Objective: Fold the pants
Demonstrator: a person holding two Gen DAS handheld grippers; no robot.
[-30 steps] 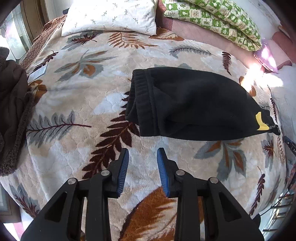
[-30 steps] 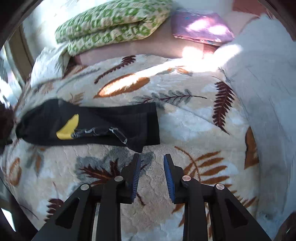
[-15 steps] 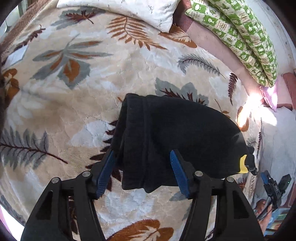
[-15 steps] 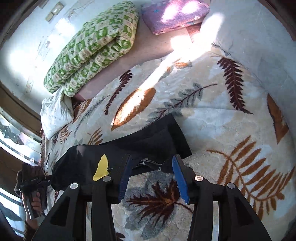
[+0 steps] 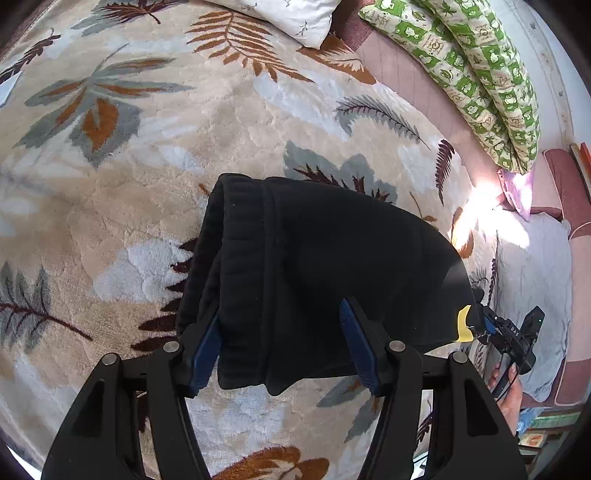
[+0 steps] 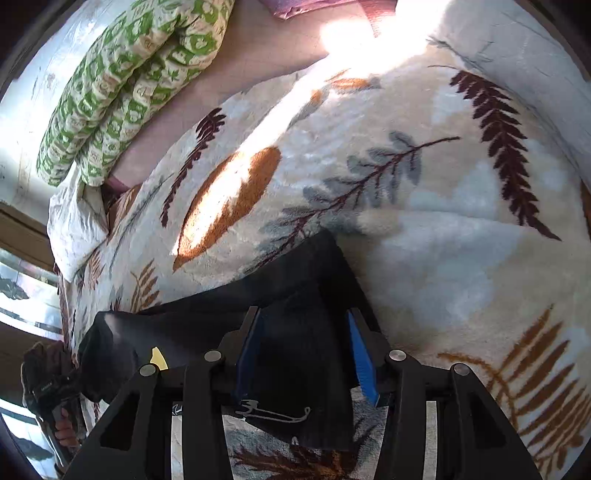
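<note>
- The leaf-print blanket (image 5: 155, 192) covers the bed, and the black pants (image 5: 332, 258) lie flat on it, long axis running sideways between the two tools.
- The left gripper (image 5: 280, 341) is wide open, its fingers straddling the ribbed waistband end.
- The right gripper (image 6: 306, 349) is likewise spread, straddling the cuff end; neither has closed on cloth.

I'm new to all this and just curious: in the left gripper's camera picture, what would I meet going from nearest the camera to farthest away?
Left gripper, fingers open → black pants lying between them → leaf-patterned blanket → white pillow at the far edge.
</note>
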